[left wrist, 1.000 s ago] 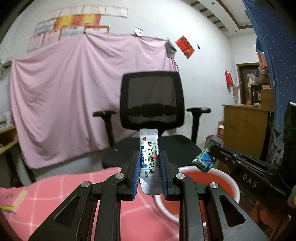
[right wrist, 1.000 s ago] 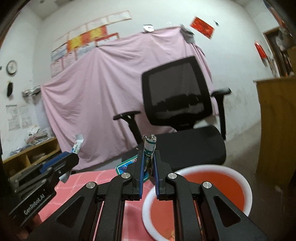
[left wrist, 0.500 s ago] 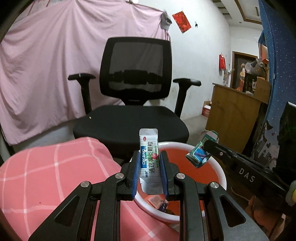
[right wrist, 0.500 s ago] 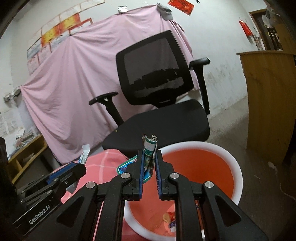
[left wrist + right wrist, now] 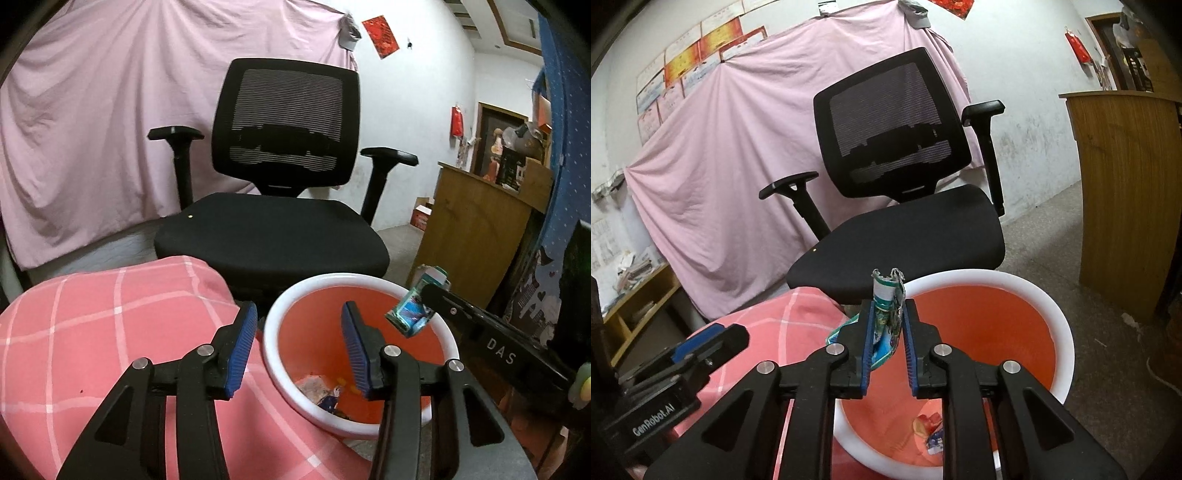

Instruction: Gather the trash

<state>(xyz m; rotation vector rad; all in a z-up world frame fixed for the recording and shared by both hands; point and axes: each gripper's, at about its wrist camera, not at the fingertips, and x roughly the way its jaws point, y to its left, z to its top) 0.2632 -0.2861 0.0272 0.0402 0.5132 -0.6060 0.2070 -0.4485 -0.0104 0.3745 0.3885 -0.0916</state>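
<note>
Left tool [image 5: 299, 343]: fingers spread apart, empty, poised over the bin's near rim.
Right tool [image 5: 888, 345]: clamped on a crumpled wrapper [image 5: 886, 314], held above the red bin [image 5: 1060, 332], likely for dropping.
Bin: beside the pink checked surface [image 5: 92, 314], at its right edge; scraps lie inside.
Left view only: wrapper's blue printed face [image 5: 412, 314].

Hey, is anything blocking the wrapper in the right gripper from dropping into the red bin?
Nothing visible. The right gripper holds the wrapper above the near rim of the open red bin, with no lid.
</note>
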